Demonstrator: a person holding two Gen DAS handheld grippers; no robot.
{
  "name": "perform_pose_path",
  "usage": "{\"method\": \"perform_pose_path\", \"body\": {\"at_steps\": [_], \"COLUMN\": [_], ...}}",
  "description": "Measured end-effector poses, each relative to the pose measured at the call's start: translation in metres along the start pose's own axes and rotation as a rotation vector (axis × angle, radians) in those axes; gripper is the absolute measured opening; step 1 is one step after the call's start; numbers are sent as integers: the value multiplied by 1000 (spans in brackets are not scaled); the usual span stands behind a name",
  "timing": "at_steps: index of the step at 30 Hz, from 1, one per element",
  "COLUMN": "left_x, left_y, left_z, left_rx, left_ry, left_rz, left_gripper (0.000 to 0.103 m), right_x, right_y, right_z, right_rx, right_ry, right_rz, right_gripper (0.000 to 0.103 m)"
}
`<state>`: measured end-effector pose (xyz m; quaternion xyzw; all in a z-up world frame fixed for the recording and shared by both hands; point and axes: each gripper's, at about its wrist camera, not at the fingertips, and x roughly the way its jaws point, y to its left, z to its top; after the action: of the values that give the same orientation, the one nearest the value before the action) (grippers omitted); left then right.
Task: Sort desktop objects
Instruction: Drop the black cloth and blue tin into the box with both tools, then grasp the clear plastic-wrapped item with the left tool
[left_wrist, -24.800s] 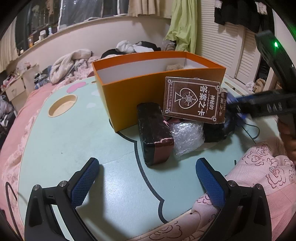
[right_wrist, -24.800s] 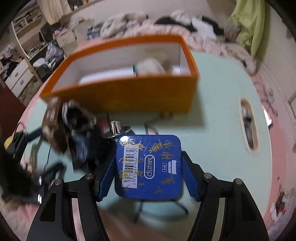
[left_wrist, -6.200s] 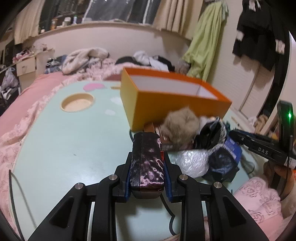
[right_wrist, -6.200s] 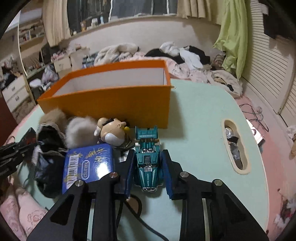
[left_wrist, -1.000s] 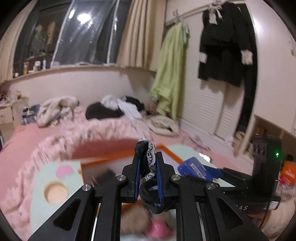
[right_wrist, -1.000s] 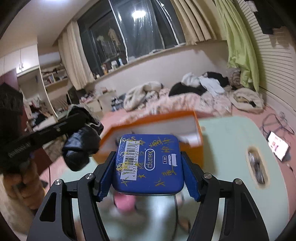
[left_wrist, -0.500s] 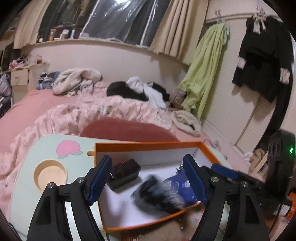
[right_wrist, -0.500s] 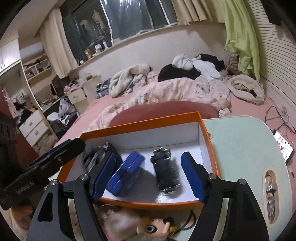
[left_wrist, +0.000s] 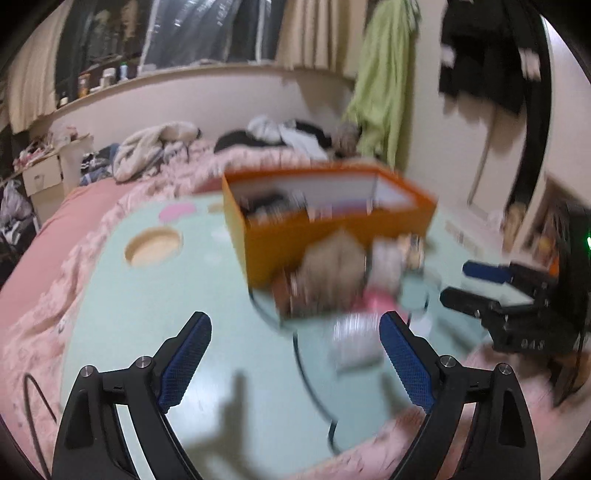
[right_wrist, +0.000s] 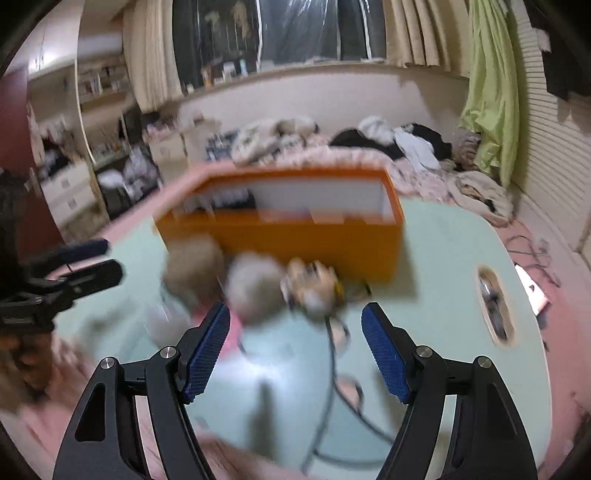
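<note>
Orange box (right_wrist: 306, 240) long axis left-right (right view); both grippers' jaws spread, empty.

We carry two matching black plastic grippers. Our left gripper (left_wrist: 294, 354) has matte black angular arms with triangular cut-outs, a silver screw head at each pivot, and blue cross-hatched rubber pads (left_wrist: 186, 357) lining the jaws. Our right gripper (right_wrist: 294, 349) is built the same way, with blue pads (right_wrist: 384, 356) and silver screws. At three o'clock in the left view, its black body bears pale lettering and a small green light (left_wrist: 588, 242).
</note>
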<state>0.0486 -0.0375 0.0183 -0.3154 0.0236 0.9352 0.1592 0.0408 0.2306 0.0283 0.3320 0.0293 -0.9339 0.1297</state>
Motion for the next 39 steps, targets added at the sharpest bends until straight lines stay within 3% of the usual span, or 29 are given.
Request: {"method": "perform_pose_path", "body": {"at_steps": [1,2,3,5,15,22,33,35,37,39], "left_x": [10,22,30,33,30,30,30,34,44,46], "left_y": [-4,-7,-8,-8,-5,-4,-11,-15,-20,-25], "left_z": [-8,-13,-16,-14,-15,-17,5,11,13,12], "left_rx": [32,52,49,64,66,66,-23,-27,-18,3], "left_ry": [34,80,87,105,89,88,75,80,117,118], "left_rz": [37,62,40,10,11,9,-92,-109,-104,-82], "left_gripper": [95,96,102,103,103,103,102,91,56,42], "right_x": [11,16,23,37,73,76,83,83,84,81], "right_y": [0,5,6,4,0,3,5,5,5,4], "right_z": [-8,-10,-7,-4,-4,2,4,4,4,4], "right_rx": [-3,-44,-50,-54,-55,-55,-54,-54,-54,-55], "right_ry": [54,40,50,57,50,49,46,46,46,47], "right_rz": [-24,-71,-61,-56,-50,-50,-47,-47,-47,-47], "right_gripper": [75,78,78,81,82,82,82,82,82,82]}}
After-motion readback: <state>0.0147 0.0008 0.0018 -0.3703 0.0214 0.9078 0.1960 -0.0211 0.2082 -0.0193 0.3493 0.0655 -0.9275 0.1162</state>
